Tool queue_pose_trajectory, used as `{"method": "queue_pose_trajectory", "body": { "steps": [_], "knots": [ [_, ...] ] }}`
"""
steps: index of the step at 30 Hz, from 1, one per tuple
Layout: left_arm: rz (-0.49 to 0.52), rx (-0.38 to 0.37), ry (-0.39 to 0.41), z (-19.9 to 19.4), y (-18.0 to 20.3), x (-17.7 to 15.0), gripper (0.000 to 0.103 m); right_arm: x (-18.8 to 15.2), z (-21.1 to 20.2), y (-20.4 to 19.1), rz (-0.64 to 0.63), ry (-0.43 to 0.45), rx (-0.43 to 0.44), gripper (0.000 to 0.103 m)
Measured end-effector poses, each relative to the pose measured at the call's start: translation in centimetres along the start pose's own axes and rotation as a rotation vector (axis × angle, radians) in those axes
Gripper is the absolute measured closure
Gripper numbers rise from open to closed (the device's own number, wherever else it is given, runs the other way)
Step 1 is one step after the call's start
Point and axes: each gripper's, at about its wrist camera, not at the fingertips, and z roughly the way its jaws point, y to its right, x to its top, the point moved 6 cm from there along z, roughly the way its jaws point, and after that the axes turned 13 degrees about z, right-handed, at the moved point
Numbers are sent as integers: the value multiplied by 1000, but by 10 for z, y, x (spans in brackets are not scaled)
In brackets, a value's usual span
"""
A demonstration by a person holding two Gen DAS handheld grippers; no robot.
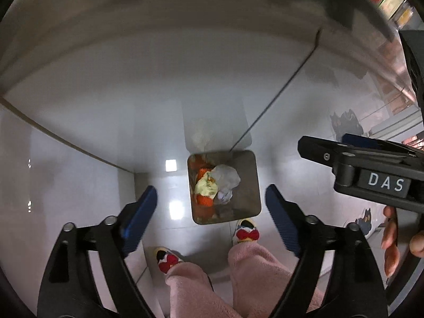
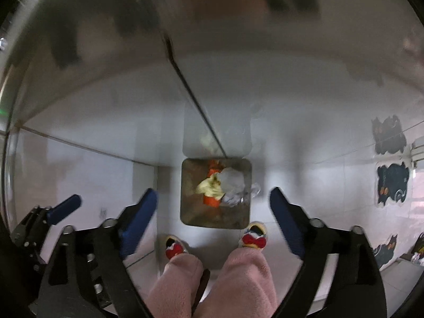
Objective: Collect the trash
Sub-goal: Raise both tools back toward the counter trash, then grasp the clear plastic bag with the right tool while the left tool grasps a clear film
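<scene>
A square brown trash bin point(image 1: 250, 185) stands on the white floor below me; it also shows in the right wrist view point(image 2: 189, 185). It holds orange, yellow and white crumpled trash point(image 1: 217, 182) point(image 2: 222, 185). My left gripper point(image 1: 212, 212) is open and empty, high above the bin. My right gripper point(image 2: 213, 212) is open and empty, also high above it. The right gripper's body shows at the right of the left wrist view point(image 1: 371, 169). A finger of the left gripper shows at the left of the right wrist view point(image 2: 63, 209).
The person's slippered feet point(image 1: 246, 232) point(image 2: 253, 237) and pink trouser legs point(image 2: 238, 278) stand just in front of the bin. A white wall with a dark seam point(image 1: 273, 106) rises behind it. Black cat stickers point(image 2: 392, 182) lie to the right.
</scene>
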Motion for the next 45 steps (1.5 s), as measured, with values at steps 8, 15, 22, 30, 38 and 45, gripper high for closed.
{"method": "queue_pose_trajectory", "body": {
  "steps": [8, 15, 22, 30, 38, 45],
  "knots": [
    [-10, 23, 90, -70, -18, 7, 13, 14, -71, -6, 35, 97, 77, 7],
    [-23, 60, 189, -133, -38, 30, 13, 37, -146, -20, -29, 266, 116, 7],
    [-13, 118, 275, -185, -59, 64, 13, 67, -186, -43, -68, 367, 157, 7],
    [-2, 181, 356, -221, -83, 105, 13, 87, -196, -75, -125, 394, 180, 8],
    [-2, 185, 356, -215, -98, 132, 16, 105, -176, -105, -161, 357, 195, 18],
    [-8, 190, 334, -201, -112, 151, 17, 114, -135, -117, -207, 306, 145, 19]
  ]
}}
